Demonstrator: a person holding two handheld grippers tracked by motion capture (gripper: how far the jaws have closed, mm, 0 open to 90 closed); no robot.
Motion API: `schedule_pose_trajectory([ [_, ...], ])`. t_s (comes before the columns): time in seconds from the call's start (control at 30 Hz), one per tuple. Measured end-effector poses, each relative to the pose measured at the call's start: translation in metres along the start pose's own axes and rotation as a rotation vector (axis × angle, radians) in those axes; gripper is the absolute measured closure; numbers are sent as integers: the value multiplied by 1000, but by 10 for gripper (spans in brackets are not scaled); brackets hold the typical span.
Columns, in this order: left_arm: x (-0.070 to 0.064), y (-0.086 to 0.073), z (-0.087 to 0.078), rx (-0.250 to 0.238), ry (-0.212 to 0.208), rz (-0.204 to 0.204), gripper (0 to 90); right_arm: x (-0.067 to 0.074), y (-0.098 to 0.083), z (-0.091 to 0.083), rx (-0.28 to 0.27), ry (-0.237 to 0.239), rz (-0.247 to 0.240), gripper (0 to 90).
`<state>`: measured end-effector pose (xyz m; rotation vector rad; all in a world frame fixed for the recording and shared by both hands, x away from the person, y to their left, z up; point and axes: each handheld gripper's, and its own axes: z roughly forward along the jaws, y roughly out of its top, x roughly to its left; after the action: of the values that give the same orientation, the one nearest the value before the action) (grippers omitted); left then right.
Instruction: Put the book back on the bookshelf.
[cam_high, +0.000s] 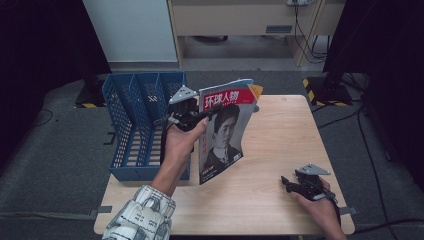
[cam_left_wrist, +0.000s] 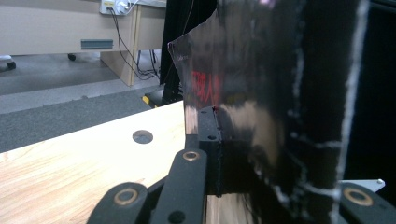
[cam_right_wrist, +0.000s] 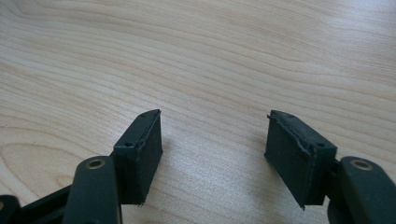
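A magazine (cam_high: 225, 130) with a red title band and a portrait on its cover is held upright above the wooden table (cam_high: 280, 135). My left gripper (cam_high: 202, 114) is shut on its left edge near the top, right beside the blue rack (cam_high: 137, 125). In the left gripper view the glossy dark cover (cam_left_wrist: 252, 93) stands pinched between the jaws, close to the lens. My right gripper (cam_high: 286, 181) rests low at the table's near right, jaws apart. The right gripper view shows its black pads (cam_right_wrist: 140, 154) spread over bare wood with nothing between them.
The blue plastic rack with upright dividers stands on the table's left side and overhangs the edge. A round hole (cam_left_wrist: 142, 136) marks the tabletop. Beyond the table are a white panel (cam_high: 132, 30), wooden furniture (cam_high: 240, 20) and cables on grey floor.
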<state>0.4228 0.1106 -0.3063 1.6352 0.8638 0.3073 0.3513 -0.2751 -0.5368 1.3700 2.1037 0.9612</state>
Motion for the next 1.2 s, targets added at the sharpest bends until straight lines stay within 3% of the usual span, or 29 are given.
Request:
schedule_pose_trajectory([
  [0.73, 8, 4, -21, -18, 29, -11, 865, 0, 0, 1, 0, 12, -16, 359],
  [1.2, 24, 2, -51, -64, 47, -41, 865, 1, 0, 1, 1, 13, -12, 360],
])
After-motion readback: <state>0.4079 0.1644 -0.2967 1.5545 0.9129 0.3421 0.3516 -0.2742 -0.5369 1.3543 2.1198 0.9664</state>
